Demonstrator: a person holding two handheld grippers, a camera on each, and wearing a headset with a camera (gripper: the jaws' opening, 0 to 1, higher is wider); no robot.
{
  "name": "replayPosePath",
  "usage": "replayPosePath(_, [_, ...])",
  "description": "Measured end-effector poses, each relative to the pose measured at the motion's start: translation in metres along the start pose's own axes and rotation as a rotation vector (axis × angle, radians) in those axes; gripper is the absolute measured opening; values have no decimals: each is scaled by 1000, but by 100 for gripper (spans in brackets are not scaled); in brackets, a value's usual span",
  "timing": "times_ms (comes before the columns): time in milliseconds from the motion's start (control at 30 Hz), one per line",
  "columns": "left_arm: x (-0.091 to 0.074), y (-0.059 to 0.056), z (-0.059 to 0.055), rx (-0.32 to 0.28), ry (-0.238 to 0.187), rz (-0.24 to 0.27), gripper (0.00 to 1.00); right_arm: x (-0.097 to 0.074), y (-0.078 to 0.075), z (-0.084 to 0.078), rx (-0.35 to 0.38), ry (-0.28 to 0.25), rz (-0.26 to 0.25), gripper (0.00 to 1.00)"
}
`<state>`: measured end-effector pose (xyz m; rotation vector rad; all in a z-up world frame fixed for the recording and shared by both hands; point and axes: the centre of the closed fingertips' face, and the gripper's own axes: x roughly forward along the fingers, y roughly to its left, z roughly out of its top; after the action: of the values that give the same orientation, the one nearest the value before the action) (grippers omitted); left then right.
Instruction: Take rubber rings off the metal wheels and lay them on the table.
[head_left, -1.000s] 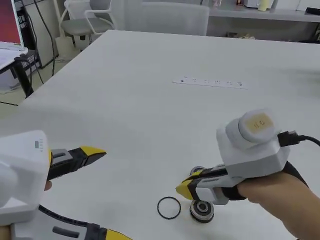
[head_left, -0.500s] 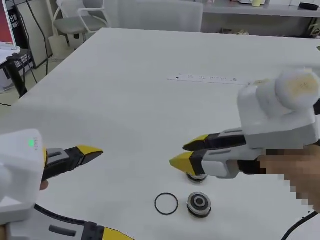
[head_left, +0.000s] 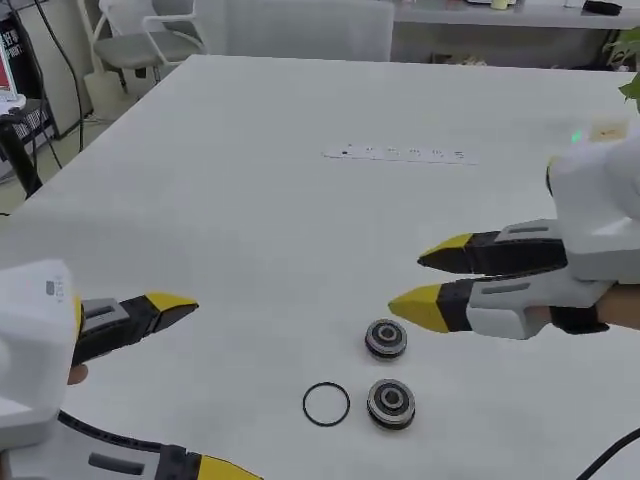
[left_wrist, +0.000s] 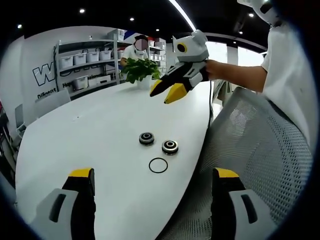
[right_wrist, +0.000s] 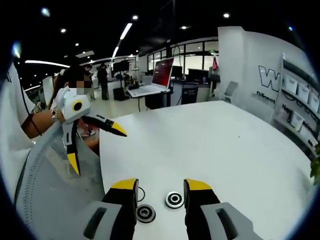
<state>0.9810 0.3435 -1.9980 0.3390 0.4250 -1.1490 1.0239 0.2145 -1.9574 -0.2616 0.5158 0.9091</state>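
Two metal wheels lie on the white table (head_left: 260, 200), one farther (head_left: 385, 339) and one nearer (head_left: 390, 403). A loose black rubber ring (head_left: 326, 404) lies flat just left of the nearer wheel. My right gripper (head_left: 415, 280) hovers open above and to the right of the wheels, holding nothing. At the left my left gripper (head_left: 215, 387) is spread wide and empty, well apart from the ring. In the left gripper view the ring (left_wrist: 158, 165) and wheels (left_wrist: 146, 138) (left_wrist: 170, 146) lie ahead of the jaws. The right gripper view looks down on both wheels (right_wrist: 174, 199) (right_wrist: 145, 213).
A white power strip (head_left: 395, 154) lies farther back on the table. Office chairs (head_left: 150, 40) stand beyond the far edge. A mesh chair back (left_wrist: 240, 130) is by the near edge, and a potted plant (left_wrist: 140, 70) stands at the table's end.
My right gripper has risen from the wheels and moved up and right, its jaws now apart. The farther wheel, which it covered, is now in plain sight. The left gripper has barely moved.
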Motion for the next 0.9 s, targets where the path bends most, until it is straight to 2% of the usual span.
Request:
replayPosePath(100, [0,-1,-2,8,16,-2,96,-1,-6,-10,23,0,-17,34])
replayPosePath(233, [1,-1,-3,14,21,-5,96,4,-13,-34,40,47,-35,33])
replayPosePath(367, [0,-1,-2,12,17,-2,96,9,-12,-52,73,84,-23,33])
replayPosePath(433, [1,-1,-3,13,22,-6,95,11,-12,-66,67,144,-20,32])
replayPosePath(533, [2,-4,-3,33,31,-18,95,15,-12,-84,46,202,-5,32])
replayPosePath(667, [1,-2,-3,63,48,-15,95,19,-10,-100,48,248,12,31])
replayPosePath(833, [-3,1,8,89,48,-23,93,21,-7,-113,72,283,42,31])
replayPosePath(900, [-4,4,17,115,44,-24,93,22,-4,-113,72,285,50,31])
